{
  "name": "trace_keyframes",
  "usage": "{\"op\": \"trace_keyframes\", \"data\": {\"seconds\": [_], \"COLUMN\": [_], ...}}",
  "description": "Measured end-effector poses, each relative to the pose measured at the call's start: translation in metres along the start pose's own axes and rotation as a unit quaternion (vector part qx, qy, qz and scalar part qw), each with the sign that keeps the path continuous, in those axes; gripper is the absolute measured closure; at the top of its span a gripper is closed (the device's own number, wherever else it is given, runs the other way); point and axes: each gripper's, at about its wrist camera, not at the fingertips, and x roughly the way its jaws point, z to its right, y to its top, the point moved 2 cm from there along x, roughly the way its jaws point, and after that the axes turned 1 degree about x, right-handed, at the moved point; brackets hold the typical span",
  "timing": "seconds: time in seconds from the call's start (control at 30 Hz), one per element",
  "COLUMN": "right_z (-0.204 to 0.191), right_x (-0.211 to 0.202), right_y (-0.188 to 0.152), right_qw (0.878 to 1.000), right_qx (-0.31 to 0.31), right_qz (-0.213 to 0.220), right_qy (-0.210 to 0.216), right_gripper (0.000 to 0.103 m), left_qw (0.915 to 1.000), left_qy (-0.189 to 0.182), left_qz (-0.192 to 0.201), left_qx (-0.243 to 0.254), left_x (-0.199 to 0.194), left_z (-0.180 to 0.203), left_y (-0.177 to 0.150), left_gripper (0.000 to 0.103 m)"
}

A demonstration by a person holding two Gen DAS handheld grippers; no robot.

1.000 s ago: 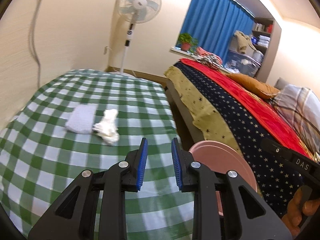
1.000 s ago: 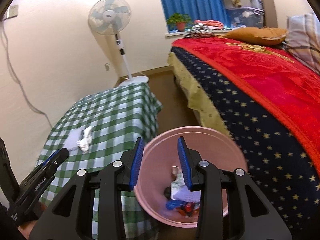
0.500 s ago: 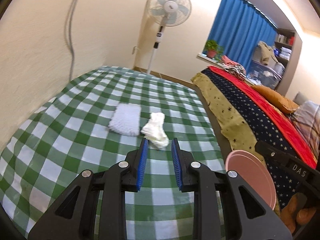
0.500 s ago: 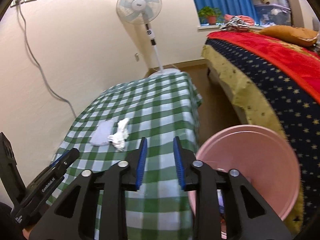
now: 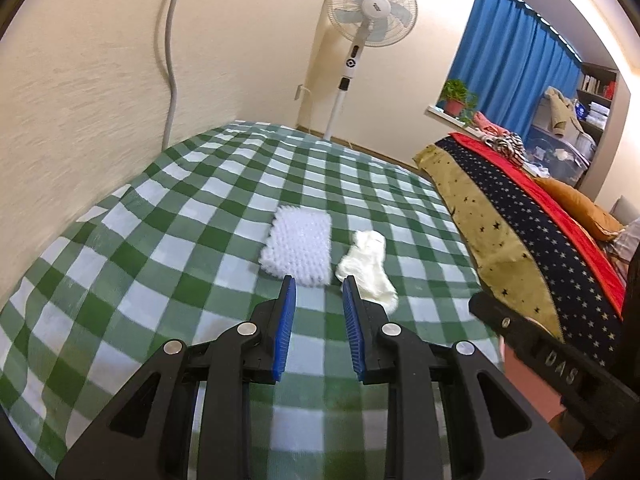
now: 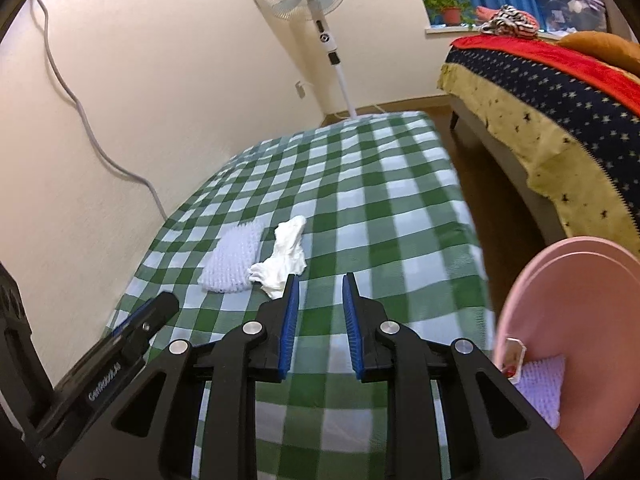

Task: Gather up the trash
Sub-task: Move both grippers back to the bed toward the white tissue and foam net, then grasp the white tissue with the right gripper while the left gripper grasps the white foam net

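A crumpled white tissue point(image 5: 368, 268) and a white knobbly pad point(image 5: 298, 246) lie side by side on the green checked tablecloth point(image 5: 160, 264). My left gripper point(image 5: 319, 292) is open and empty, just short of them, its right finger near the tissue. In the right wrist view the tissue point(image 6: 284, 254) and the pad point(image 6: 234, 260) lie ahead and left of my right gripper point(image 6: 318, 288), which is open and empty. A pink bin point(image 6: 576, 344) stands at the table's right edge with trash inside, including a pale knobbly piece point(image 6: 544, 388).
A bed point(image 5: 520, 216) with a starred cover runs along the right, with a floor gap point(image 6: 492, 184) between it and the table. A standing fan point(image 5: 360, 28) is beyond the table's far end. A wall with a hanging cable point(image 5: 170, 48) borders the left.
Both grippers have swung left from the pink bin toward the table. The tissue and pad now lie closer in both views. Both sets of jaws stay open.
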Motion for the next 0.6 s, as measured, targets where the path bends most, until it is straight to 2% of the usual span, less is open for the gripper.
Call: {"op": "trace_keyframes", "data": {"seconds": [0.2, 0.43, 0.6], "right_z": [-0.008, -0.013, -0.02], "right_x": [0.029, 0.063, 0.073], "right_y": [-0.001, -0.002, -0.002], "right_qw": [1.0, 0.998, 0.997], "right_qx": [-0.004, -0.001, -0.014], "right_qz": [-0.017, -0.052, -0.067], "right_qy": [0.007, 0.024, 0.031], "right_gripper": [0.079, 0.075, 0.075], "left_qw": [0.9996, 0.9991, 0.9975], "left_qy": [0.018, 0.02, 0.024], "left_qz": [-0.001, -0.012, -0.044], "left_qx": [-0.024, -0.034, -0.05], "left_x": [0.019, 0.042, 0.064], "left_z": [-0.021, -0.026, -0.033], "left_y": [0.009, 0.016, 0.018], "left_gripper": [0.079, 0.079, 0.079]}}
